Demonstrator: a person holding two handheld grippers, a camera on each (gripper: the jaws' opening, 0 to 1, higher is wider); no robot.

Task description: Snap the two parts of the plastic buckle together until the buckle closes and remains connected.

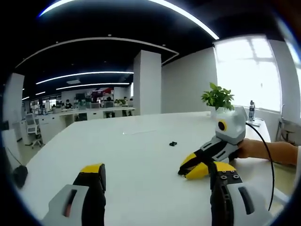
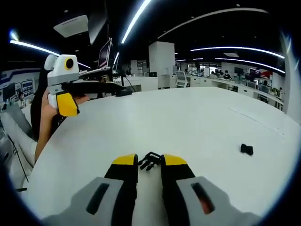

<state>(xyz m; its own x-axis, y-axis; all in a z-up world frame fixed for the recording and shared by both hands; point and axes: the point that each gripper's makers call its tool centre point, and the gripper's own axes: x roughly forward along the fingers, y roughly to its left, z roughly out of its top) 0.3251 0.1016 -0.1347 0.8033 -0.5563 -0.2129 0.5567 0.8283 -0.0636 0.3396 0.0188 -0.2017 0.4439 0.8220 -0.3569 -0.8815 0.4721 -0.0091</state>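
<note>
Two black buckle parts sit on the white table (image 1: 141,155). In the right gripper view, one buckle part (image 2: 150,161) lies low in the middle of the frame, pinched between the yellow tips of the right gripper (image 2: 149,162), whose jaws stand close together and are clenched on it. The other buckle part (image 2: 247,149) rests alone on the tabletop at the right of that frame, well apart from the first and touching nothing else. In the left gripper view this loose part (image 1: 173,143) shows as a small dark shape near the middle of the frame, beyond both grippers. The left gripper (image 1: 157,172) rises from the bottom of its own view with its jaws spread wide and nothing between them. It also appears at the upper left of the right gripper view, lifted above the table edge and held by a hand (image 2: 47,110). At the right of the left gripper view, the right gripper reaches in low over the table, held by a bare forearm (image 1: 268,150) with a black cable (image 1: 269,155) looping past it. A potted plant (image 1: 217,97) stands behind it near the bright window (image 1: 247,70).
</note>
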